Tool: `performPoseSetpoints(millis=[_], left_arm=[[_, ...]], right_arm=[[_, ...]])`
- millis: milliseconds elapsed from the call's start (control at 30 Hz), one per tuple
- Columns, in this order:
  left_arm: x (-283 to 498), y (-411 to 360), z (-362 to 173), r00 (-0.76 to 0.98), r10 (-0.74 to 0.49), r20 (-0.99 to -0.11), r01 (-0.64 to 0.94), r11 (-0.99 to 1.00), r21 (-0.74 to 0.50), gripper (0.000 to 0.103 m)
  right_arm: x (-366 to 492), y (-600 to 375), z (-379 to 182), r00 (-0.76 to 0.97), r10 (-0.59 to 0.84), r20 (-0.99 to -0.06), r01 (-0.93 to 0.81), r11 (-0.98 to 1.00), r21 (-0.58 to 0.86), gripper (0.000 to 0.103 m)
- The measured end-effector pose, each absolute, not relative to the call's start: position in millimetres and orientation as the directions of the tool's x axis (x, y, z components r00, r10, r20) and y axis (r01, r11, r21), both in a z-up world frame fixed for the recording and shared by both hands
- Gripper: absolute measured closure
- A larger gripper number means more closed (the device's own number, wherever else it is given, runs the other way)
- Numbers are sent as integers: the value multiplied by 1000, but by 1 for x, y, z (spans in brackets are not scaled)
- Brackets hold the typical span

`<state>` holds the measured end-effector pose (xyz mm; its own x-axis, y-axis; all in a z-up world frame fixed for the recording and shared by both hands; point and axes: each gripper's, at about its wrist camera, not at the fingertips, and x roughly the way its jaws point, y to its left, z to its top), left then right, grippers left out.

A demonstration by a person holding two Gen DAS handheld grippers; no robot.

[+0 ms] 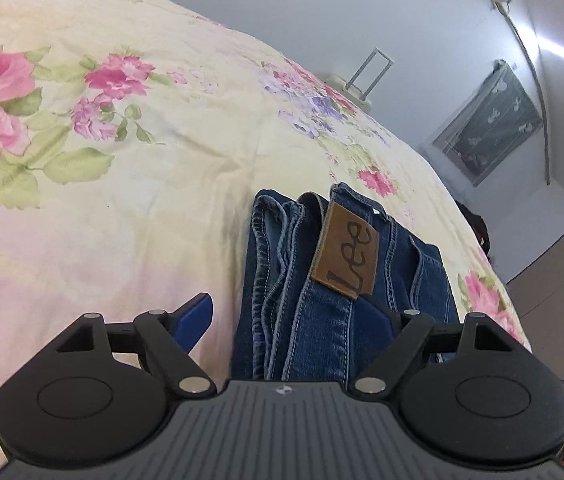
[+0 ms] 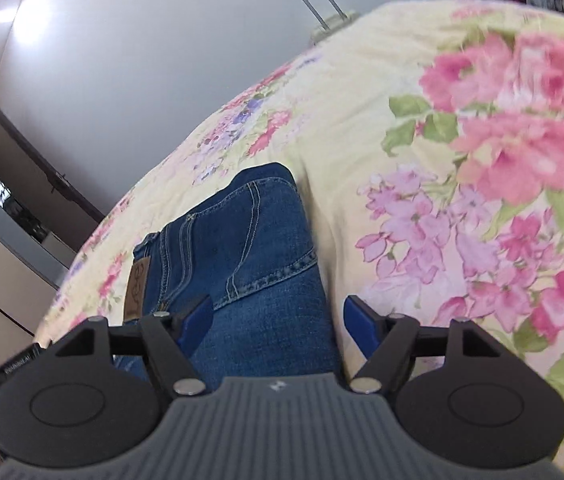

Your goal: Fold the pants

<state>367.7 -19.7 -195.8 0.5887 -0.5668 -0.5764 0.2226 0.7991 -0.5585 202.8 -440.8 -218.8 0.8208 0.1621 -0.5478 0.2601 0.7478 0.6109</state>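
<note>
Blue jeans (image 1: 322, 280) lie folded into a compact stack on the floral bedspread (image 1: 122, 160), with a brown leather Lee patch (image 1: 348, 254) on top. My left gripper (image 1: 290, 320) is open just above the near end of the stack; its jaws stand one on each side of it and grip nothing. In the right wrist view the same jeans (image 2: 250, 252) show a back pocket and the patch (image 2: 138, 284). My right gripper (image 2: 278, 320) is open over their near end, holding nothing.
The bedspread (image 2: 442, 160) covers the whole bed. Beyond its far edge are a white wall, a suitcase handle (image 1: 370, 76) and a dark framed panel (image 1: 490, 120). Cabinets (image 1: 554, 300) stand past the bed's edge.
</note>
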Motion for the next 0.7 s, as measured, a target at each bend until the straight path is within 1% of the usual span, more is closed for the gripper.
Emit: performPoseSetpoints(millis=[100,167,267,300,400,467,500,567,667,700], left_arm=[[383,-23,-206,572,-588,-572,224,783,-581,8],[392,-29,-215,546,-616,-568,246,766,-594,8],[400,-37,-225,532,-615,-582,253,771,-584,8],[402,-39,-226,529,-621,-578,261,767,-586,6],[410,-41,-226,519,-633,-574,273,760,-590,4],[416,-44,-226,504,-645,-574,276,750,-601,4],[418,-46,-226,497,-646,-580,276,751,-600,4],[419,-51,-224,484,-650,-585,289,750,-595,7],[417,-57,-222,485,-642,-594,301,760,-576,18],[415,-59,-221,490,-633,-599,305,769,-562,24]], right_arm=[[222,-450,-231,806,187,-562,262,738,622,36],[234,-455,-235,806,223,-549,242,722,649,36],[251,-464,-243,803,282,-525,213,687,695,36],[256,-466,-246,801,301,-518,205,675,709,37],[269,-474,-253,792,346,-503,188,646,740,42],[276,-478,-258,789,355,-501,192,632,751,51],[280,-480,-262,791,361,-494,193,619,761,51],[288,-482,-268,792,382,-476,184,594,783,54],[298,-479,-268,783,387,-487,173,616,768,58],[298,-479,-267,783,383,-491,175,622,764,60]])
